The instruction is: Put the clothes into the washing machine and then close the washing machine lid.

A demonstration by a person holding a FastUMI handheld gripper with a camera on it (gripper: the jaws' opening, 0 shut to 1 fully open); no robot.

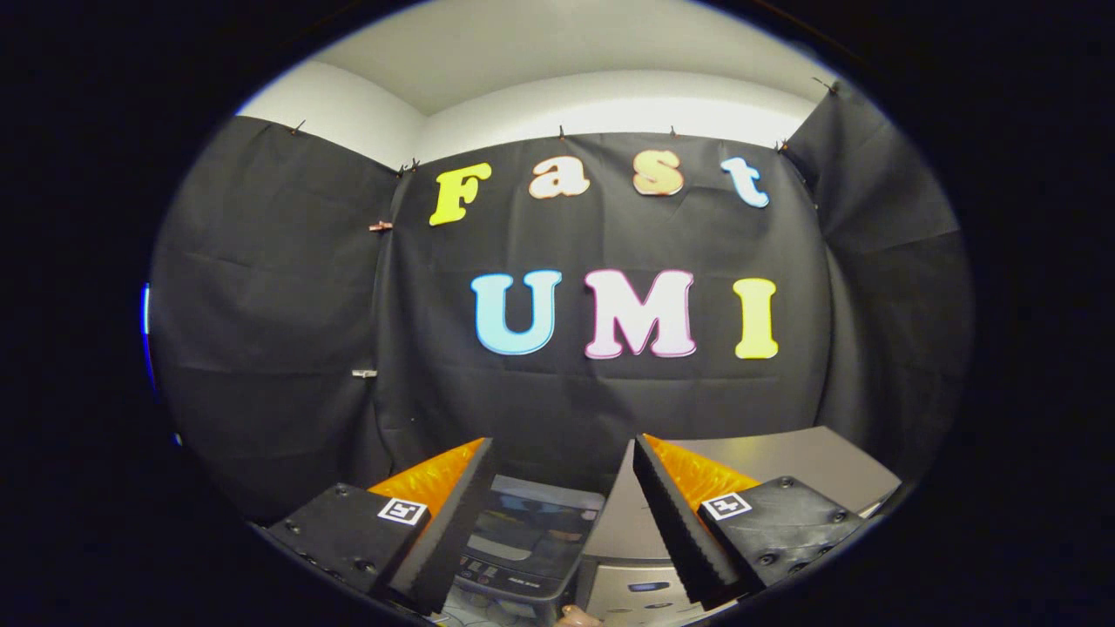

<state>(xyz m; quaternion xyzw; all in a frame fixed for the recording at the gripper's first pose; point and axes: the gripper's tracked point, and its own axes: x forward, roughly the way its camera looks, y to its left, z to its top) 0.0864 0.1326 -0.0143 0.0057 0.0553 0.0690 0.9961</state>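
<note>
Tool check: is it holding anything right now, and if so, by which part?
Nothing is held. The tool is open, its fingers spread apart with only air between them; the washing machine sits below and ahead, seen through the gap.

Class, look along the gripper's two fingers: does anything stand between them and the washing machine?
Nothing visible does. The gripper is open with nothing between its fingers, and the washing machine sits just ahead, seen through the gap. Its dark lid looks closed. A grey cabinet stands beside the machine, not in the path.
</note>
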